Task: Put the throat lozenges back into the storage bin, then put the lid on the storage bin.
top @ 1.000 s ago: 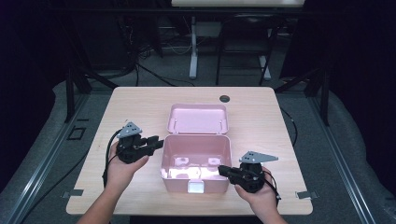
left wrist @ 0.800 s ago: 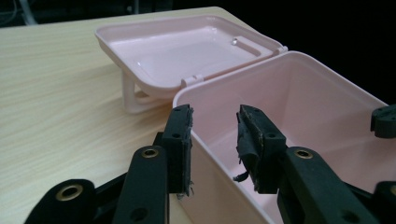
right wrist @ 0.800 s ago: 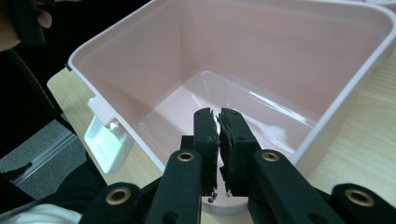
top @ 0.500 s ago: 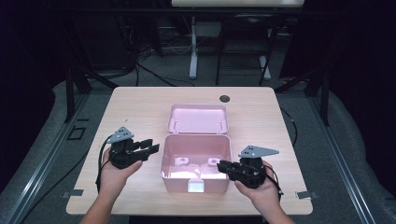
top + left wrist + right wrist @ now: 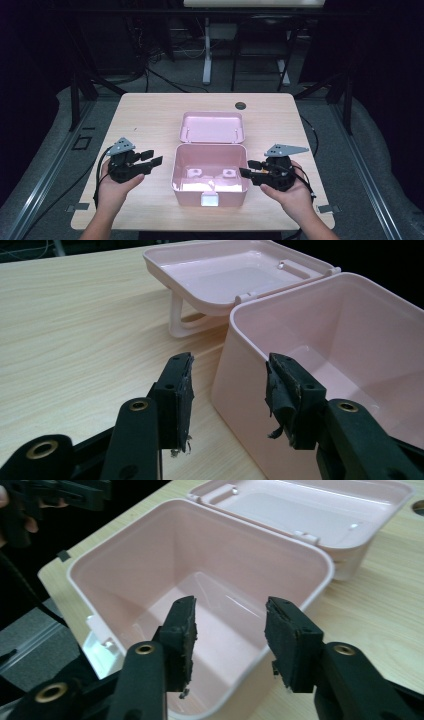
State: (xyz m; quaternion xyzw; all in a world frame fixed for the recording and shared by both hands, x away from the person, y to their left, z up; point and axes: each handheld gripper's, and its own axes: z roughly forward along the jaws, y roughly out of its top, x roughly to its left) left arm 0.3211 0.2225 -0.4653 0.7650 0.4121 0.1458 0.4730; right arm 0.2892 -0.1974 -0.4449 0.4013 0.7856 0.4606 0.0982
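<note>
Near the front edge of the bench (image 5: 150, 220) both grippers sit beside the pink box (image 5: 210, 187), one at each side wall. The left gripper (image 5: 150, 159) has just been opening its jaws, which now stand wide apart with nothing between them — in the left gripper view the box's near corner lies just beyond the pads. The right gripper (image 5: 250, 169) hovers at the box's right rim; its jaws have also just been opening and hold nothing, with the empty inside of the box beyond them.

The box stands open at the middle of the bench toward the front edge, its lid (image 5: 212, 126) thrown back flat behind it, resting on its handle. I judge the opening step done and both grippers letting go. Next — most likely — something gets loaded, or the lid gets swung forward again; that would call for a reach past the box to the lid's far edge.
</note>
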